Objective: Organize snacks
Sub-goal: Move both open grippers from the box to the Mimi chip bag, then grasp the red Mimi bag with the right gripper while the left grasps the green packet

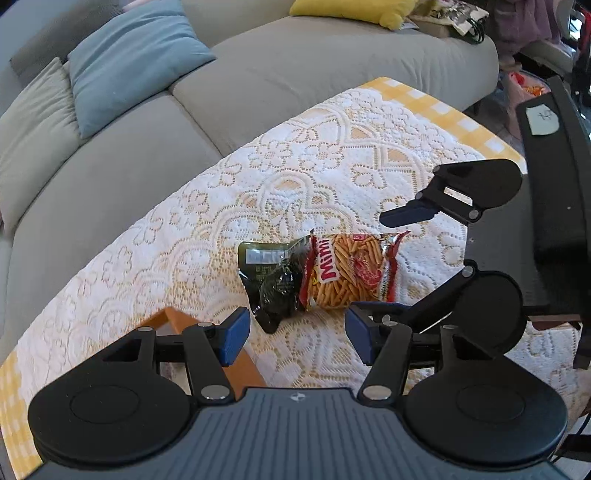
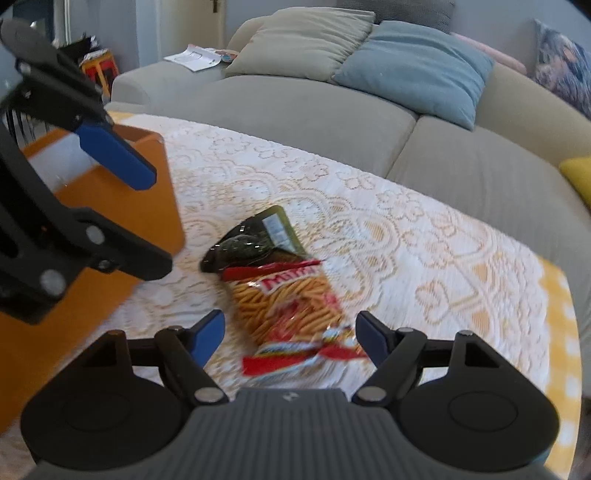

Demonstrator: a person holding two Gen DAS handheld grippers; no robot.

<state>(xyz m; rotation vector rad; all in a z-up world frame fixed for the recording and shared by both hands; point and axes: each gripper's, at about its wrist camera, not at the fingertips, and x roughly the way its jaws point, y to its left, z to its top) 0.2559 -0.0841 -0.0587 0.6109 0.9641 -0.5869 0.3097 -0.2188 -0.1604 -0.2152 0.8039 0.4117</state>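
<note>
Behind everything, a long grey sofa [image 1: 258,85] with a blue cushion [image 1: 129,59] and a pale green one [image 1: 33,125]; a yellow cushion [image 1: 351,11] farther along.

In front, a table [image 1: 461,122] under a white lace cloth [image 1: 221,206] laid over yellow check.

At the table's left side, an orange box [image 2: 155,206], open-topped, well clear of the snacks.

Left tool [image 1: 297,338] low over the cloth, blue fingers spread wide, holding nothing; in the right wrist view, raised beside the orange box [image 2: 114,157].

Right tool [image 2: 290,338] also spread wide and gripping nothing, its fingers either side of the near end of the stick-snack bag; seen from the left wrist, reaching in from the right [image 1: 391,258] with one finger above the bag and one below.

Near the table's middle, a red-and-clear "Mimi" bag of stick snacks [image 1: 347,273] lying flat on the lace.

Touching it and partly overlapped by its edge, a smaller dark green packet [image 1: 269,277], crumpled; contents probably seaweed, though the print is too blurred to read.
</note>
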